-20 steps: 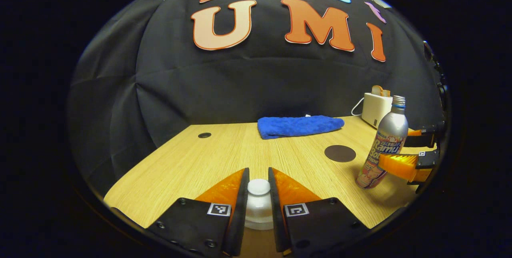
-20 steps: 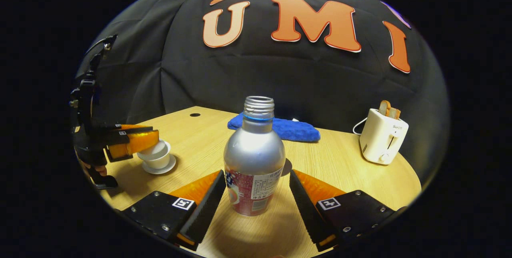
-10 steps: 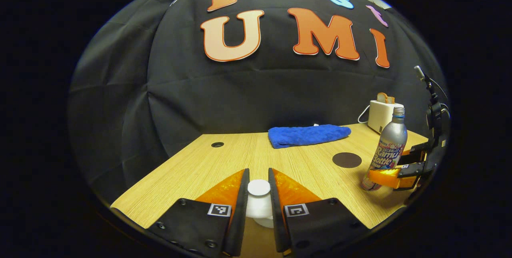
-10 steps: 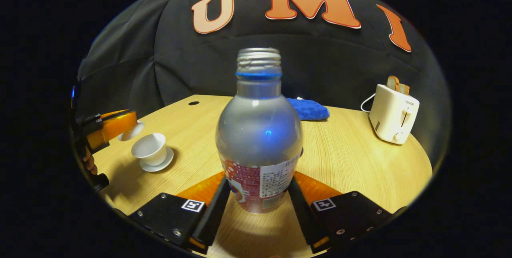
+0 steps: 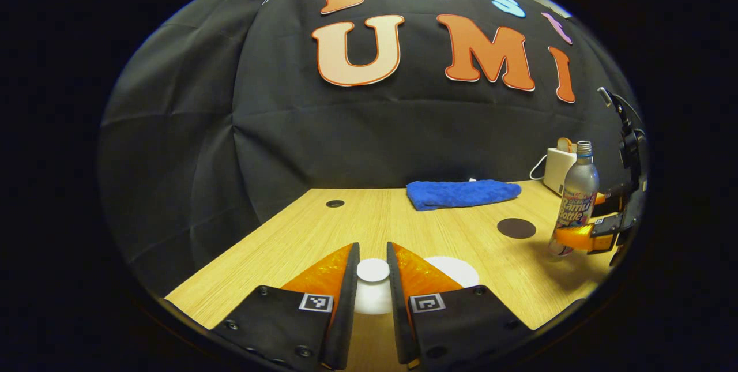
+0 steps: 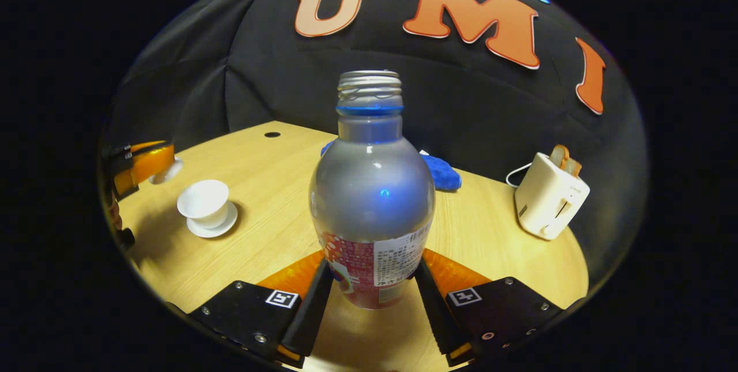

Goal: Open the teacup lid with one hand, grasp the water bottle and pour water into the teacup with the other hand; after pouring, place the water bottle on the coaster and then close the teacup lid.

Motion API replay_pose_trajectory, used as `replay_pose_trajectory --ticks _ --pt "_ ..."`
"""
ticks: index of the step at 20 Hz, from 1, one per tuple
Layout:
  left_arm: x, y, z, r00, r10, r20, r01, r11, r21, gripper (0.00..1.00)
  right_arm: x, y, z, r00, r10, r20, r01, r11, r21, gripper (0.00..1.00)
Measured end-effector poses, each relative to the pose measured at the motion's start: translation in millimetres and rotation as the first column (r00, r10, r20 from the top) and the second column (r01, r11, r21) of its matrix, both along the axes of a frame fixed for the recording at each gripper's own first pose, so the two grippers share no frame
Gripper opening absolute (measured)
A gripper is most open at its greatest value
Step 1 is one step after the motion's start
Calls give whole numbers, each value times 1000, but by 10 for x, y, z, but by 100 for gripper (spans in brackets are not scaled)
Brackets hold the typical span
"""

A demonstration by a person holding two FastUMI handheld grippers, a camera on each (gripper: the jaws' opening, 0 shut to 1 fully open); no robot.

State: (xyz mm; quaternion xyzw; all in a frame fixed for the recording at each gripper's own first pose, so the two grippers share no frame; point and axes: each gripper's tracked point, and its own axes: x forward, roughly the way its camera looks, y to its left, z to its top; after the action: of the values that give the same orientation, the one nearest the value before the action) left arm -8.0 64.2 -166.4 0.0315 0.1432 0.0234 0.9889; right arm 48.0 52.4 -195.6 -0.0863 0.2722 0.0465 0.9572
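My left gripper (image 5: 373,256) is shut on the knob of the white teacup lid (image 5: 373,271) and holds it above the table. Just right of its fingers shows the white rim of the open teacup (image 5: 457,271). In the right gripper view the teacup (image 6: 204,201) stands uncovered on its saucer (image 6: 226,226) at the left, with the left gripper (image 6: 151,163) and the lid (image 6: 168,171) raised beside it. My right gripper (image 6: 373,268) is shut on the lower body of the silver water bottle (image 6: 372,187), which is upright and uncapped. A dark round coaster (image 5: 516,228) lies near the bottle (image 5: 576,199).
A folded blue towel (image 5: 463,194) lies at the back of the wooden table (image 5: 323,233). A white toaster (image 6: 550,196) with bread in it stands at the back right, its cord behind it. A small round hole (image 5: 334,203) sits near the table's far left edge.
The left gripper has lifted the lid off the teacup and carried it to the side. The right gripper has shut on the bottle, which stood between open fingers a second ago.
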Motion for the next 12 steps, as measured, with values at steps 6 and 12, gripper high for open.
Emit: replay_pose_trajectory --ticks 6,12 --pt "-77 400 61 998 57 0 -57 998 -8 34 83 -37 156 997 66 -32 -71 979 -194 78" --pt "-155 655 73 996 87 -5 -87 996 13 35 254 81 402 990 140 -29 -140 903 -407 78"
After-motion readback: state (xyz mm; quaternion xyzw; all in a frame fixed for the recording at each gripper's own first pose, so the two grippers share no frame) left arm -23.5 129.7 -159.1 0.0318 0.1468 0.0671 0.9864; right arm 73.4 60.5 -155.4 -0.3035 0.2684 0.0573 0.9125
